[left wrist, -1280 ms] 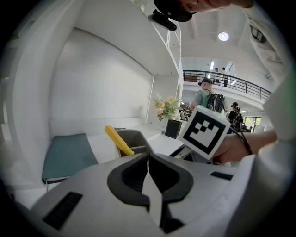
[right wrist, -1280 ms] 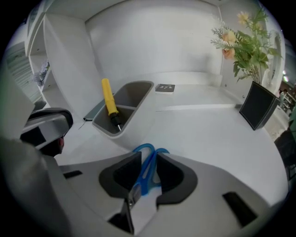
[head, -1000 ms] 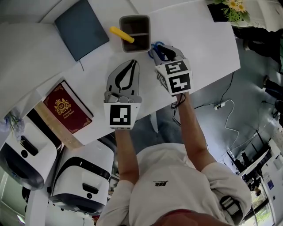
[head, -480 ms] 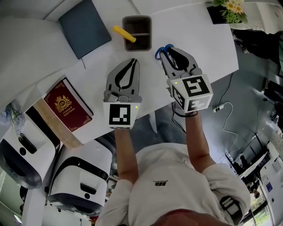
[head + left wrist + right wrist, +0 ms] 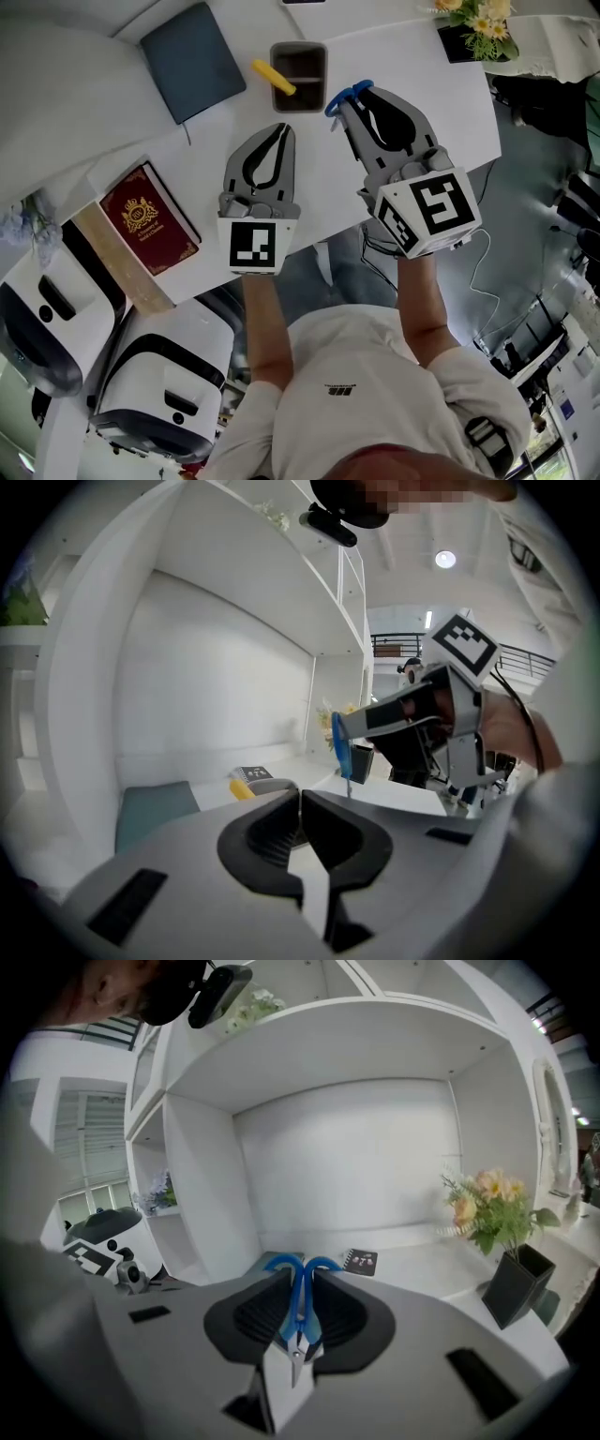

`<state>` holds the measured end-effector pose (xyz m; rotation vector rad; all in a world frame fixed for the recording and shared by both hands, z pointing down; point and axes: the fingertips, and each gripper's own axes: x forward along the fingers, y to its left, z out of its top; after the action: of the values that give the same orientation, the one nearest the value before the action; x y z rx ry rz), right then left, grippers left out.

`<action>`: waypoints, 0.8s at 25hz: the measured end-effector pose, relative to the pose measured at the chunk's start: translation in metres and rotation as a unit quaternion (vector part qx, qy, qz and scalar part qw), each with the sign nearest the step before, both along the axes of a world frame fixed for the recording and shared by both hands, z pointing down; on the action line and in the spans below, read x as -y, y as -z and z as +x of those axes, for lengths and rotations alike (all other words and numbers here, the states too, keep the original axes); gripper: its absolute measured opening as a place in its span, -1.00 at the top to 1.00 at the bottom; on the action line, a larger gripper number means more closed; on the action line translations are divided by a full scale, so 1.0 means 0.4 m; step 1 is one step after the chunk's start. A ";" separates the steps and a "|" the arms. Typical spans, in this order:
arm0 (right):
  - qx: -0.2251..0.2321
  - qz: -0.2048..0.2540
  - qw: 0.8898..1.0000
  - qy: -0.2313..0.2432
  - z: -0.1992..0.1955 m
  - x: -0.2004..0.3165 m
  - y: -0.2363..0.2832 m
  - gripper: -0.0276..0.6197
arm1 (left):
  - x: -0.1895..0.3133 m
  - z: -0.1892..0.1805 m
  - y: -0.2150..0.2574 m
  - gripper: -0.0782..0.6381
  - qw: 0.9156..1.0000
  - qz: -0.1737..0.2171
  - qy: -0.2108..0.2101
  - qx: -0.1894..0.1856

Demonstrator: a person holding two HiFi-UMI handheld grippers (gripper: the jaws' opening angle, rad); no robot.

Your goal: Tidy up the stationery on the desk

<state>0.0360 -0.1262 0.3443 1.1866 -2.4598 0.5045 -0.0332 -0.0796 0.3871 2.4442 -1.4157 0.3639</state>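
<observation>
Blue-handled scissors hang above the white desk, with my right gripper shut on them. In the right gripper view the scissors stand between the pads, blue loops forward and the blades back toward the camera. A dark pen holder stands just beyond, with a yellow marker sticking out of its left side. My left gripper hovers over the desk near the holder, shut with nothing in it. From the left gripper view I see the scissors, the holder and the marker.
A blue-grey notebook lies at the back left of the desk. A red book sits on a lower ledge at the left. Flowers in a black vase stand at the right, with a small black booklet near the back wall. White machines are below left.
My right gripper has risen from the desk with the scissors and tilted up from steeply down to nearly level. The left gripper has lifted slightly.
</observation>
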 end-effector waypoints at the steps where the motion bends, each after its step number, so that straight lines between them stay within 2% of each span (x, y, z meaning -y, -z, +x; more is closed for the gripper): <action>1: 0.002 0.008 1.000 0.004 -0.012 0.008 0.012 0.73 | 0.001 -0.004 0.005 0.78 1.000 0.002 0.002 0.000; 8: -0.015 0.041 0.998 0.034 -0.078 0.059 0.030 0.73 | 0.006 -0.027 0.018 0.78 1.000 0.007 0.018 -0.002; 15: -0.037 0.021 0.998 0.055 -0.108 0.095 -0.057 0.73 | 0.009 -0.041 0.003 0.78 1.000 -0.002 0.030 -0.005; 20: -0.075 -0.003 0.994 0.074 -0.116 0.084 -0.138 0.67 | 0.017 -0.035 0.004 0.78 1.000 0.000 0.030 -0.007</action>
<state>-0.0104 -0.1597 0.3994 0.9911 -2.3926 0.3681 -0.0472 -0.0864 0.3856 2.3935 -1.4805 0.3323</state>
